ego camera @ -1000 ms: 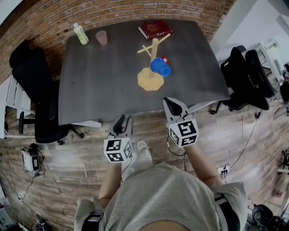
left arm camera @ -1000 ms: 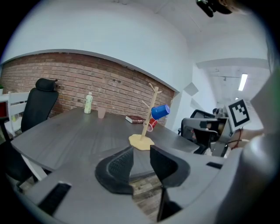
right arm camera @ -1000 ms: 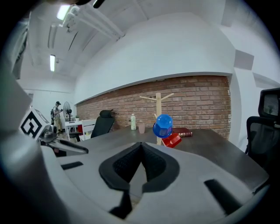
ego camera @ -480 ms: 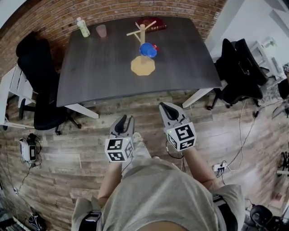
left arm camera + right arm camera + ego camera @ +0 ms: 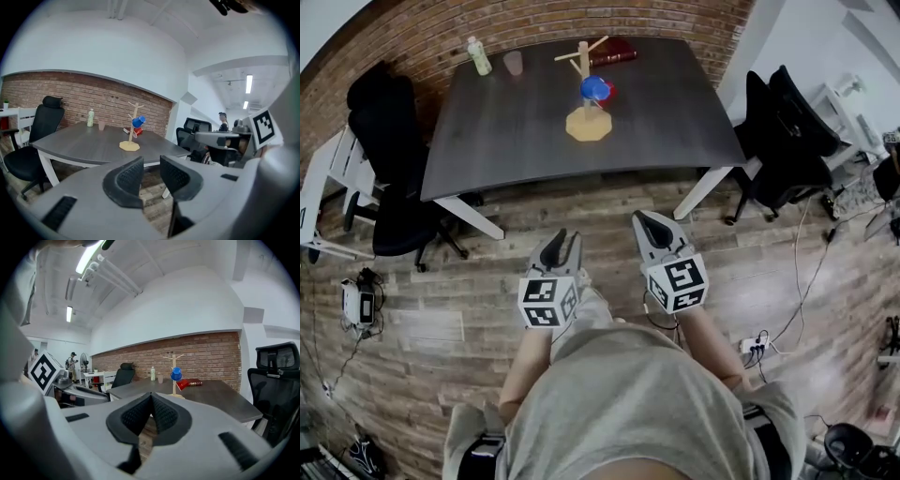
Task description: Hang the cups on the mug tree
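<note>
A wooden mug tree [image 5: 584,89] stands on the dark table [image 5: 516,131], far ahead of both grippers. A blue cup [image 5: 594,88] hangs on it, with a red cup [image 5: 608,91] just behind. A pink cup [image 5: 514,63] stands at the table's far left. Over the wooden floor, my left gripper [image 5: 560,246] is open with its jaws closing on nothing. My right gripper [image 5: 649,225] is shut and empty. The left gripper view shows the mug tree [image 5: 133,126], blue cup [image 5: 138,122] and pink cup [image 5: 101,125] beyond the left gripper [image 5: 151,164]. In the right gripper view the blue cup [image 5: 176,374] hangs above the right gripper [image 5: 151,397].
A bottle [image 5: 479,56] stands beside the pink cup and a red book [image 5: 614,52] lies at the table's far edge. Black office chairs stand left [image 5: 389,178] and right [image 5: 787,131] of the table. A brick wall [image 5: 412,37] runs behind it.
The table and mug tree have drawn farther away and higher in the head view as the person backed off. Both grippers stay low over the floor.
</note>
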Tool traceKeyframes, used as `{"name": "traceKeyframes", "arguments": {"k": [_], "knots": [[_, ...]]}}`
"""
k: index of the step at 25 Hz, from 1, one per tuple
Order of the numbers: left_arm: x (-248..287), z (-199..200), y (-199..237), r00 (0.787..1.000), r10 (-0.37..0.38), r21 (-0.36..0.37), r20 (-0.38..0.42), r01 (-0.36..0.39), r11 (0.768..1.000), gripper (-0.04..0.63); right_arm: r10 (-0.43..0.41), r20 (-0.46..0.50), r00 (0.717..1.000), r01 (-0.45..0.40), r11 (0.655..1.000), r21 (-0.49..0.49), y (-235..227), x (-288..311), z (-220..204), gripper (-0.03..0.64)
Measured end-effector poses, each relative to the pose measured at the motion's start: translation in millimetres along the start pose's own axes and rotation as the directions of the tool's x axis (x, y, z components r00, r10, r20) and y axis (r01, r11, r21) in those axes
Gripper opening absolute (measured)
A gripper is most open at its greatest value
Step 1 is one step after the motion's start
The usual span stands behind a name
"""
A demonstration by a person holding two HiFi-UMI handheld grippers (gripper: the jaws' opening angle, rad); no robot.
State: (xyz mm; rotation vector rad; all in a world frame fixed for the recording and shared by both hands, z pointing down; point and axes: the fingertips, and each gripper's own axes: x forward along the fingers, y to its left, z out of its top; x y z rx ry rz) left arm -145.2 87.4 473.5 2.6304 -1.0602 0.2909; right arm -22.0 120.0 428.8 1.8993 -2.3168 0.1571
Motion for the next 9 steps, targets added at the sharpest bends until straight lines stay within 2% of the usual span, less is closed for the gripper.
{"name": "traceKeyframes", "arguments": {"k": [9], "knots": [[-30, -10, -34, 1.0, 0.007, 0.009, 0.027, -0.007, 1.0, 0.103, 0.001, 0.031, 1.0, -0.001, 1.0, 0.016, 8, -51, -7, -0.003]]}}
